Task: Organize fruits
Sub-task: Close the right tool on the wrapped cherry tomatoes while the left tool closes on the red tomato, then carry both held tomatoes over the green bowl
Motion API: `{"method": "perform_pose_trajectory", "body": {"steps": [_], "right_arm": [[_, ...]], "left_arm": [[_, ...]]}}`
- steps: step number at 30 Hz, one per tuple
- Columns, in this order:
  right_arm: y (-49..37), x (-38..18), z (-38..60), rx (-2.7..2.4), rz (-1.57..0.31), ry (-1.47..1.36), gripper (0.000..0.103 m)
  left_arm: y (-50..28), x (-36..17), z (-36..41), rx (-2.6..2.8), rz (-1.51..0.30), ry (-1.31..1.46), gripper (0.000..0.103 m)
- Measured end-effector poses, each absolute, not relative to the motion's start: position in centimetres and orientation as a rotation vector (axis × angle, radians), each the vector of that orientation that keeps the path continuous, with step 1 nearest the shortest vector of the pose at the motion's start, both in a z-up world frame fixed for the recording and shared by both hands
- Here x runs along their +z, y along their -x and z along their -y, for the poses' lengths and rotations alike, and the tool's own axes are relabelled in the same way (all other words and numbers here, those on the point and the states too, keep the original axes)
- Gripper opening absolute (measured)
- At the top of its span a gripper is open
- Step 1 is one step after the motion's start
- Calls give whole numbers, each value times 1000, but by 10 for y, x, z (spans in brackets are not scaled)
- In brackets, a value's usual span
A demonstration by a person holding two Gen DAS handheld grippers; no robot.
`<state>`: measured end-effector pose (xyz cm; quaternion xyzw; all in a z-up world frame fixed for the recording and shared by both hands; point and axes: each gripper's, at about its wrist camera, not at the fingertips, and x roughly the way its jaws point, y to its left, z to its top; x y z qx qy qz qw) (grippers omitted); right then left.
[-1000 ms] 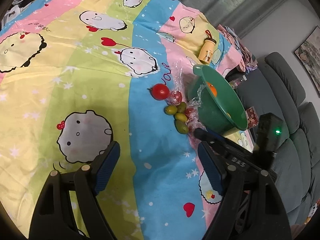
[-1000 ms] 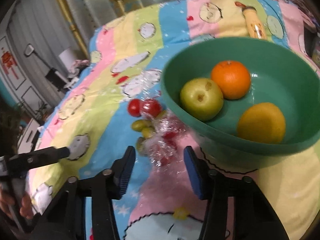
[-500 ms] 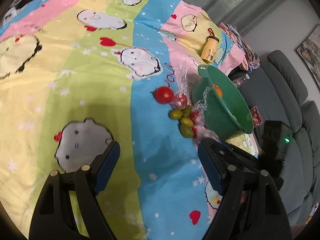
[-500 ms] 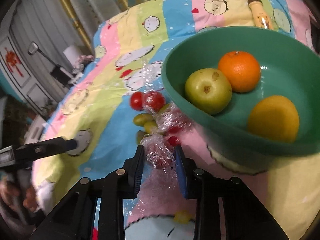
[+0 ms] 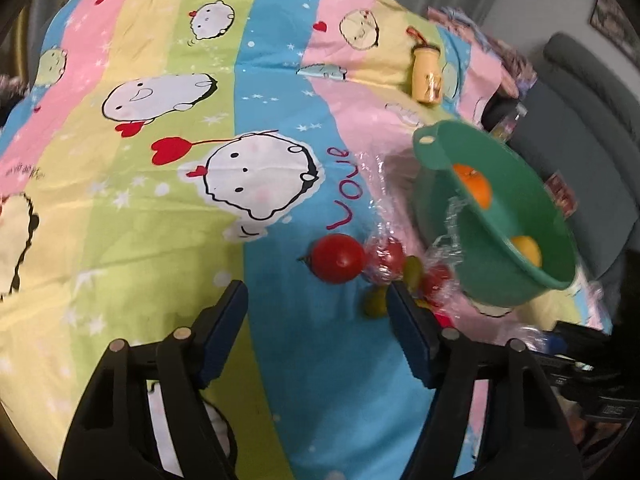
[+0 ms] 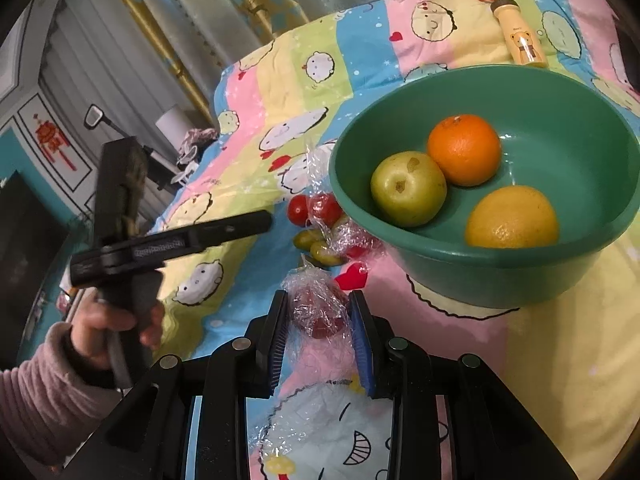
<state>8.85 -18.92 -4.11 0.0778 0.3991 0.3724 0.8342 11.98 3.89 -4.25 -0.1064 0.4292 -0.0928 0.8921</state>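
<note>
- Your right gripper (image 6: pixel 318 316) is clamped on a plastic-wrapped red fruit (image 6: pixel 316 312) — both blue pads press the crinkled wrap, and the bundle sits between them just off the bedspread (image 6: pixel 560 380).
- Your left gripper (image 5: pixel 316 336) stands apart with nothing between its pads; its jaws have just been closing a little, over the blue stripe of the spread.
- Just ahead of the left gripper lies a bare red tomato (image 5: pixel 338 258), touching a second wrapped red fruit (image 5: pixel 386 258) beside it.
- Small green fruits (image 6: pixel 316 245) lie next to those, tangled with loose clear wrap (image 6: pixel 354 236); how many there are is hard to count, since the right finger in the left view hides some.
- The green bowl (image 6: pixel 560 92) stands just beyond that cluster, toward the spread's right-hand edge as the left view shows it.
- In the bowl: a green apple (image 6: pixel 408 188), an orange (image 6: pixel 464 150) touching it, and a yellow citrus (image 6: pixel 512 216) nearer the rim.
- A small yellow bottle (image 6: pixel 522 42) lies on its side past the bowl, well apart from the fruit, toward the far edge.
- In the right view your left hand (image 6: pixel 108 328), in a pink ribbed sleeve (image 6: pixel 36 392), grips the handle of the other tool.
</note>
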Motion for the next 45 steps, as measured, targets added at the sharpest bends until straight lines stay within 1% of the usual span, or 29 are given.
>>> {"method": "perform_pose_trajectory", "body": {"steps": [1,5,10,12,15,21,24,26,28,36,45], "right_arm": [[-88,-41,190,792,-842,-165,32],[-87,-40,189,801,-838,-171,32],[-88,-41,191,810,-839,-178,32],[-89,-42,191,813,-839,-180,32],[-89,-42,192,816,-839,-182,32],[-91,-43,193,814,-846,-190,32],[-90,-44,193,814,-847,-191,32],[-90,-44,193,814,-847,-192,32],[-90,-44,193,813,-847,-190,32],[-87,-43,193,811,-846,-190,32],[-82,-31,189,834,-826,-189,32]], "left_arm": [[-123,-44,-38,-192,-894,213,64],[-134,-47,-32,-175,-896,163,62],[-146,-52,-25,-172,-907,101,62],[-151,-54,-23,-172,-913,82,63],[-157,-59,-17,-156,-924,8,62],[-161,-59,-18,-162,-907,22,51],[-161,-58,-18,-162,-900,42,43],[-159,-58,-18,-157,-894,41,36],[-158,-58,-18,-154,-895,42,32],[-145,-56,-27,-152,-886,91,31],[-104,-28,-33,-142,-838,175,32]]}}
